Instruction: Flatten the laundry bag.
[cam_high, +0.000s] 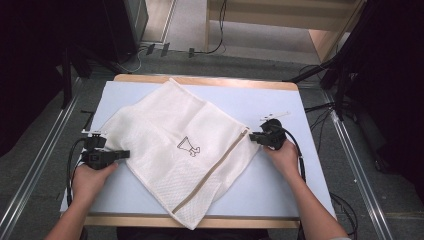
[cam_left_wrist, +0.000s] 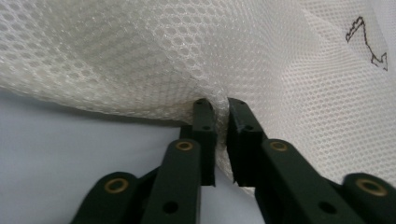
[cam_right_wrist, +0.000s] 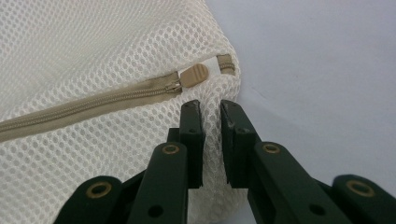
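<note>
A white mesh laundry bag (cam_high: 170, 140) lies slantwise on the pale blue table (cam_high: 280, 175), one corner hanging over the front edge. A tan zipper (cam_high: 215, 167) runs along its right side, and a small black drawing (cam_high: 190, 146) marks its middle. My left gripper (cam_high: 127, 154) is at the bag's left edge; in the left gripper view the jaws (cam_left_wrist: 220, 105) pinch a fold of mesh (cam_left_wrist: 140, 56). My right gripper (cam_high: 251, 136) is at the bag's right corner; in the right gripper view it (cam_right_wrist: 210, 106) is shut on mesh just below the zipper pull (cam_right_wrist: 194, 74).
The table's wooden rim (cam_high: 200, 80) shows at the back and front. Cables (cam_high: 215, 47) lie on the grey floor behind the table, and metal rails (cam_high: 35, 170) run along both sides. Dark stands rise at the back left and right.
</note>
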